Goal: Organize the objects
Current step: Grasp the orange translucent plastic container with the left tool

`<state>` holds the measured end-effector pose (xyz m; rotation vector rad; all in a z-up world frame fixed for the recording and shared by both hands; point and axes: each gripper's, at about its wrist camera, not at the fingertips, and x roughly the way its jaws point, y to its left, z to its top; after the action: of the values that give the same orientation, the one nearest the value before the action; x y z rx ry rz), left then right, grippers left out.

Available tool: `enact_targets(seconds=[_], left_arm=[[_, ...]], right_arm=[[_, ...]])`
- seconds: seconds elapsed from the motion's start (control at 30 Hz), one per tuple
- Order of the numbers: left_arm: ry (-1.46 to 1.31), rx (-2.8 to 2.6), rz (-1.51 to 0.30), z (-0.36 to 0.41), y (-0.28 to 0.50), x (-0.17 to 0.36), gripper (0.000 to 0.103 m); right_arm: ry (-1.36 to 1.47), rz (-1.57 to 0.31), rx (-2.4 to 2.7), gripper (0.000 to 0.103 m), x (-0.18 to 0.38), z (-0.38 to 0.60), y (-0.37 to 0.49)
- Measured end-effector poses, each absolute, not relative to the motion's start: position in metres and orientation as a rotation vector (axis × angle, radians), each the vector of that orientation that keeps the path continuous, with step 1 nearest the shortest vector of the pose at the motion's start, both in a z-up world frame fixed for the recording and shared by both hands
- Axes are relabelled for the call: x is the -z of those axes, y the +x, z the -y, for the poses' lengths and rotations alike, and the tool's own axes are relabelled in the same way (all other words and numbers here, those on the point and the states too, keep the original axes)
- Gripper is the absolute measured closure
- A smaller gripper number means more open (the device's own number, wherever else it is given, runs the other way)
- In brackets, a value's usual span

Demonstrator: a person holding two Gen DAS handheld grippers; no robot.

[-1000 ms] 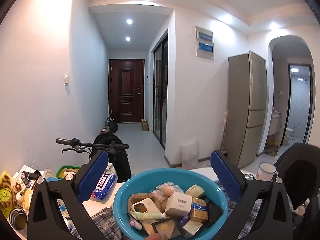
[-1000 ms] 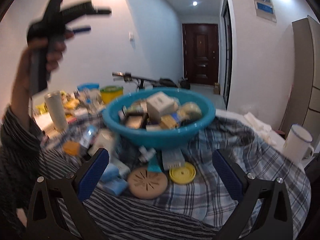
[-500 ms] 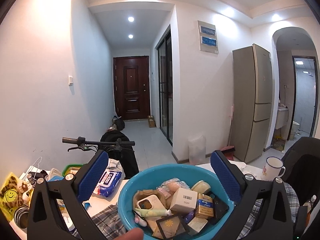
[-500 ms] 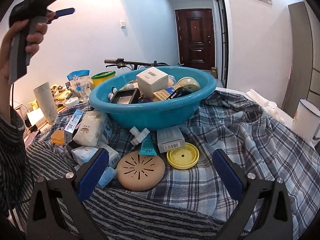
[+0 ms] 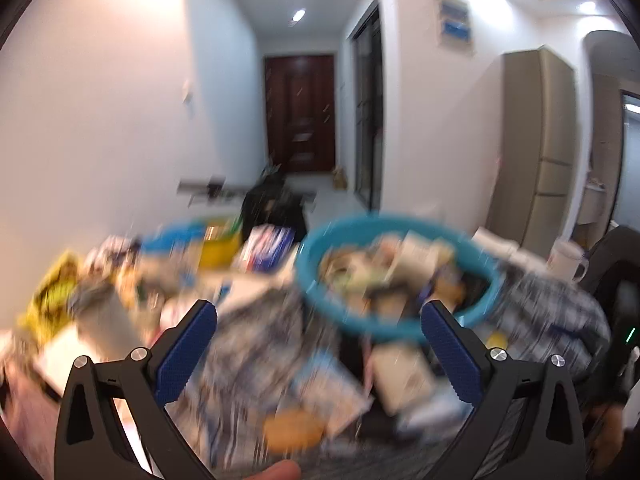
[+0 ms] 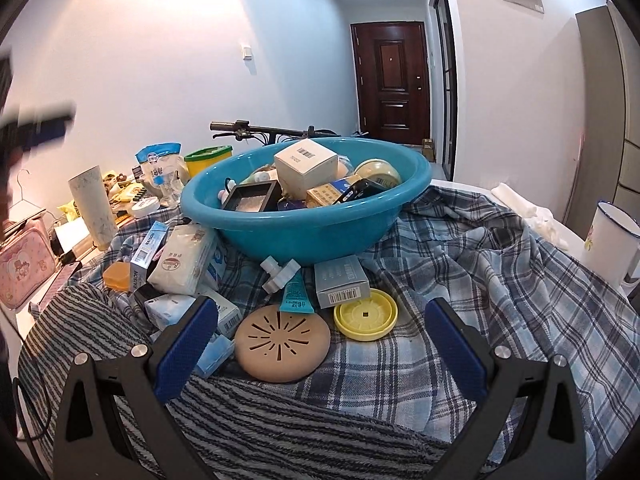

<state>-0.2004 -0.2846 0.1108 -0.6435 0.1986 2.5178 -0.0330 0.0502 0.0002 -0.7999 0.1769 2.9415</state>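
Observation:
A blue plastic basin (image 6: 320,228) full of small boxes and jars sits on a plaid cloth (image 6: 480,280). In front of it lie a tan round vented lid (image 6: 282,342), a yellow lid (image 6: 366,315), a teal tube (image 6: 295,298), a grey barcoded box (image 6: 340,282) and white tissue packs (image 6: 182,260). My right gripper (image 6: 320,344) is open and empty, low over the lids. My left gripper (image 5: 320,350) is open and empty, above the clutter left of the basin (image 5: 396,276); that view is motion-blurred. It shows blurred at the left edge of the right wrist view (image 6: 28,132).
A white enamel mug (image 6: 610,240) stands at the right. A tall pale cup (image 6: 94,208), a pink case (image 6: 22,266), a yellow tub (image 6: 208,160) and snack bags crowd the left. A striped grey cloth (image 6: 260,420) covers the near edge. Bicycle handlebars (image 6: 256,128) are behind.
My left gripper has swung down and to the left, from high above the basin toward the clutter, blurring its view. My right gripper has moved closer and lower toward the lids.

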Motion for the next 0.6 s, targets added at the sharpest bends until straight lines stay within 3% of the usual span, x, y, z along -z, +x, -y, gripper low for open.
enact_targets(seconds=[0.3,0.37,0.43,0.6], left_arm=[[-0.975,-2.441,-0.166,0.299,-0.226,-0.002,0.0],[-1.032,-2.446,-0.2,0.297,-0.236,0.011,0.01],[-1.103,-2.463,-0.228,0.297,-0.243,0.024,0.03],[-1.177,-2.406,-0.165,0.303,-0.253,0.041,0.032]], right_arm=[[-0.812,-0.182,-2.939,0.0,-0.001,-0.05,-0.033],[-0.815,-0.186,-2.938,0.0,-0.001,-0.051,-0.033],[-0.816,-0.187,-2.938,0.0,-0.001,-0.051,-0.033],[-0.83,-0.199,-2.936,0.0,0.0,-0.052,-0.034]])
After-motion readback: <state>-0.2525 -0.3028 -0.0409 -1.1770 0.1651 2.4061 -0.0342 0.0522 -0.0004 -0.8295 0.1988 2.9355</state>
